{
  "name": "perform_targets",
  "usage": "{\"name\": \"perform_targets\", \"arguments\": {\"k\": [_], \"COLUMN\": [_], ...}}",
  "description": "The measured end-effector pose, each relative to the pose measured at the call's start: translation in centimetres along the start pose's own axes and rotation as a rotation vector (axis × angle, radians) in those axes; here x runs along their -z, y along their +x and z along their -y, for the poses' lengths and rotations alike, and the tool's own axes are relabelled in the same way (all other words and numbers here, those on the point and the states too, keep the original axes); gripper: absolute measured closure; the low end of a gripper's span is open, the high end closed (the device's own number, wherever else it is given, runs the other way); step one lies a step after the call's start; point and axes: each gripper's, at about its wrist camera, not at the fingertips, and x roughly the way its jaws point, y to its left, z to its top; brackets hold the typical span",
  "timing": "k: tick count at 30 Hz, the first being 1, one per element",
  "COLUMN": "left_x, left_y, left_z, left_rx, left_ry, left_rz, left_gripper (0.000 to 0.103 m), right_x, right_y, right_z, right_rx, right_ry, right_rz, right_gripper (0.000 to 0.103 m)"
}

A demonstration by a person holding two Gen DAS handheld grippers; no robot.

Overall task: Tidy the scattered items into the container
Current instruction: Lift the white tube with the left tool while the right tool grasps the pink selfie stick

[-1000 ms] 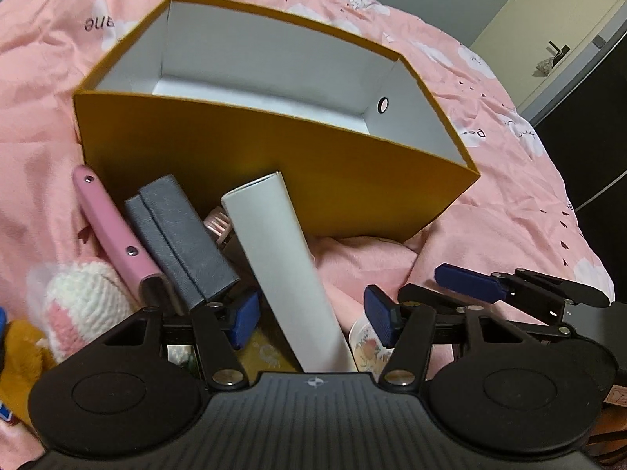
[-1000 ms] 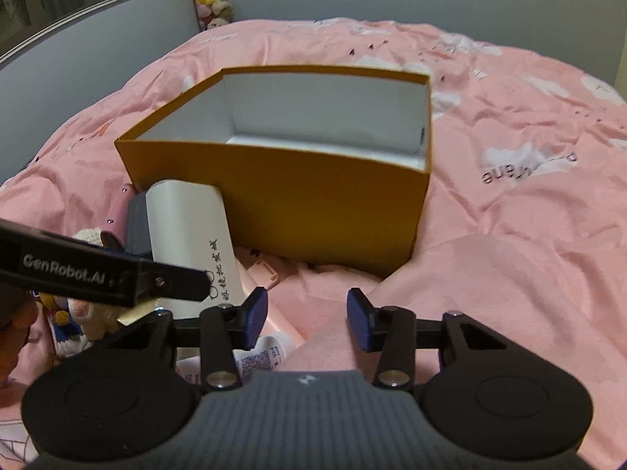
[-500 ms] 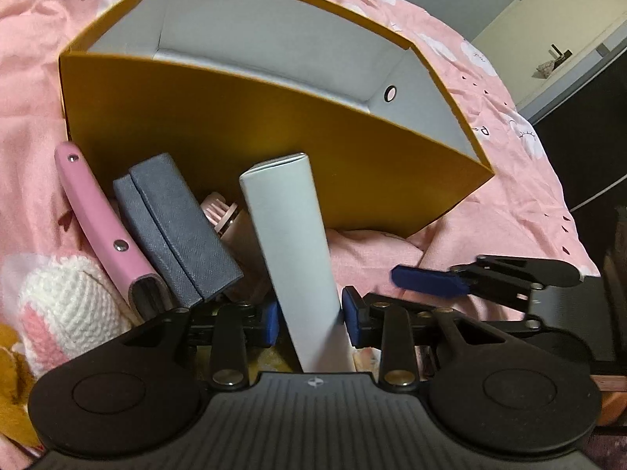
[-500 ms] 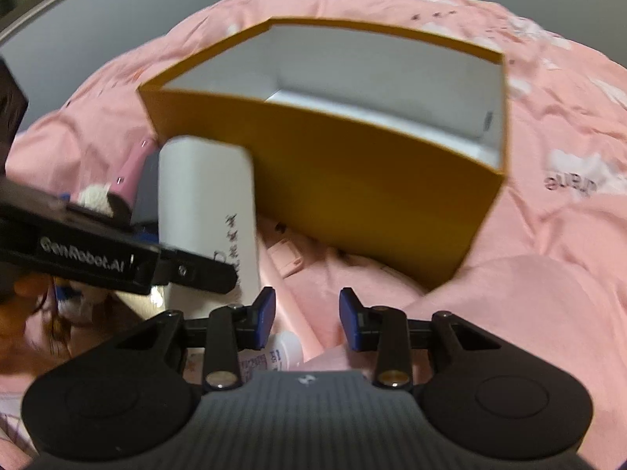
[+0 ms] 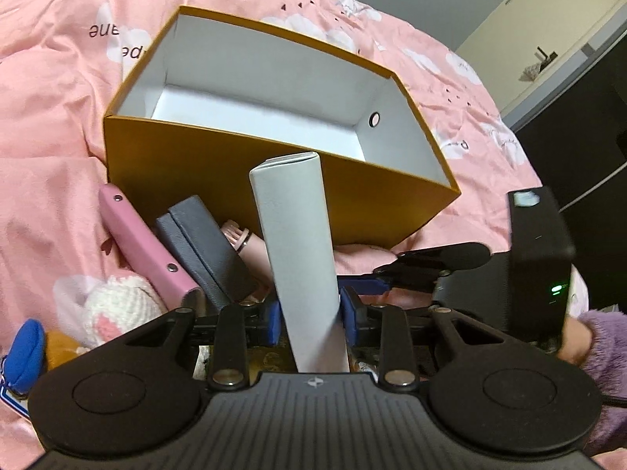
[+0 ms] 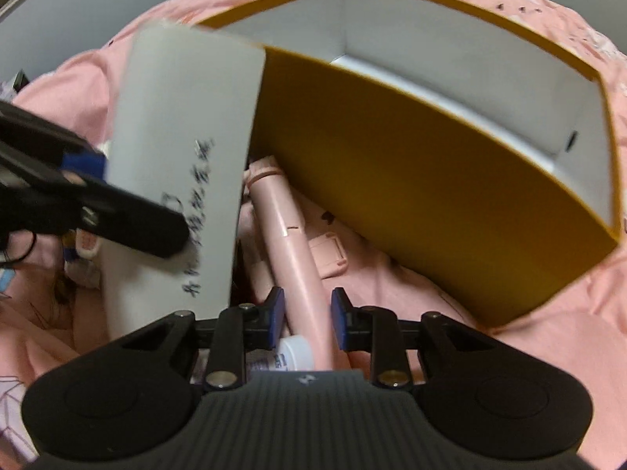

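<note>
left gripper [image 5: 309,315] clamps the white box [image 5: 299,258], upright before the orange bin [image 5: 243,172]. right gripper [image 6: 305,315] stands narrowly parted around a pink tube [image 6: 292,250], gap showing.

At the bottom of the frame the right gripper [image 6: 303,315] has its blue pads either side of a pale pink tube [image 6: 290,243], not clearly pressing it. The yellow box [image 6: 411,180] fills the upper right, white inside. At left the left gripper [image 6: 98,196] clamps a white carton [image 6: 184,125] with black handwriting.
</note>
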Motion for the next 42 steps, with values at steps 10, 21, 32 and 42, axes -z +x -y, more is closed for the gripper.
{"name": "perform_targets", "arguments": {"k": [10, 21, 32, 42], "left_x": [0.1, 0.6, 1.1, -1.1], "left_y": [-0.4, -3.0, -5.8, -8.4], "left_z": [-1.0, -0.5, -0.4, 0.5], "left_rx": [-0.008, -0.044, -0.007, -0.004], "left_ry": [-0.04, -0.01, -0.018, 0.022], "left_rz": [0.001, 0.065, 0.15, 0.233], "left_gripper": [0.068, 0.07, 0.071, 0.071], "right_x": [-0.5, -0.4, 0.5, -0.9], "right_y": [2.0, 3.1, -3.8, -9.9], "right_z": [1.7, -0.2, -1.1, -2.9], "right_rx": [-0.092, -0.019, -0.011, 0.033], "right_ry": [0.064, -0.049, 0.064, 0.079], "right_rz": [-0.016, -0.04, 0.127, 0.275], "right_gripper": [0.064, 0.069, 0.073, 0.073]}}
